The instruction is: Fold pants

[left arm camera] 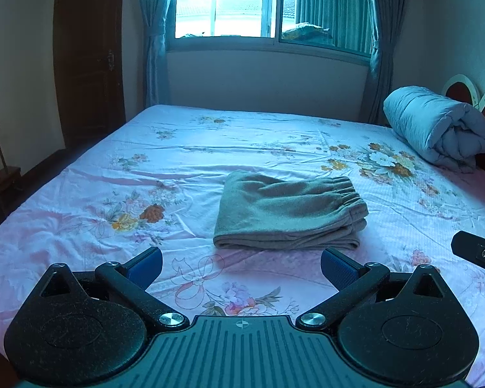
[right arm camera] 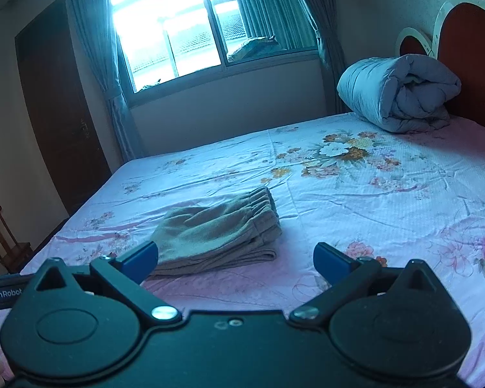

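The pants (left arm camera: pixel 289 213) lie folded into a compact stack at centre frame on the bed (left arm camera: pixel 80 194); soft, light, thick-looking cloth, best pinched at a folded edge, I judge; left tongs (left arm camera: pixel 241 266) and right tongs (right arm camera: pixel 236 258) both gape wide, holding nothing, clear of the cloth.
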The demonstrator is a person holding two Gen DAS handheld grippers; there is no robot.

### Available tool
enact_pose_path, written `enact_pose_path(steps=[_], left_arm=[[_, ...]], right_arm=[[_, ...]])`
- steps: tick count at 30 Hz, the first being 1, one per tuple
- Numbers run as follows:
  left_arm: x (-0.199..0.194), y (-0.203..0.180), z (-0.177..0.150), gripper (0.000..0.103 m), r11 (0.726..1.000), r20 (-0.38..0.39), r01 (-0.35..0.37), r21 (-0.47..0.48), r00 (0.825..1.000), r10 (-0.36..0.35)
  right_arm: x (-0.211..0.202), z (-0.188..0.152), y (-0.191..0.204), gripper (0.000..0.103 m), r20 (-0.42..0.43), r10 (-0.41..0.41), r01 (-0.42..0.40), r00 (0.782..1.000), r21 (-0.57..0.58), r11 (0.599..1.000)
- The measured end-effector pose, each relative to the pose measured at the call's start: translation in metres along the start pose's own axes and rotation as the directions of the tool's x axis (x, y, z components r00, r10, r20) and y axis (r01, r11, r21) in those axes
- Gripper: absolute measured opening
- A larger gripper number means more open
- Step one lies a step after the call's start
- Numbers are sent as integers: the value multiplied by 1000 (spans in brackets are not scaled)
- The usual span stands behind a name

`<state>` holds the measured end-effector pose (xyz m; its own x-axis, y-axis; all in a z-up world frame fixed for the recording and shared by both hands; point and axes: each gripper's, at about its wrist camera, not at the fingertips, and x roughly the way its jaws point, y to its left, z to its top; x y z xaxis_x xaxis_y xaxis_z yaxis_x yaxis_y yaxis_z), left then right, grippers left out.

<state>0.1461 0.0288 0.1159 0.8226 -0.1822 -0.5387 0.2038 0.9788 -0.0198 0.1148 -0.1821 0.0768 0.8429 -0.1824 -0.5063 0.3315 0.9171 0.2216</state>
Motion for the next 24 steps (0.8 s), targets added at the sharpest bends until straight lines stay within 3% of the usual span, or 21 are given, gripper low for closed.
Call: enact_pose_path(steps=[24], left_arm=[[12, -8, 0, 103, 1000, -16, 16, 16, 1000, -15]], right_arm=[[7, -1, -2, 97, -28, 16, -16, 999, 6, 1000]])
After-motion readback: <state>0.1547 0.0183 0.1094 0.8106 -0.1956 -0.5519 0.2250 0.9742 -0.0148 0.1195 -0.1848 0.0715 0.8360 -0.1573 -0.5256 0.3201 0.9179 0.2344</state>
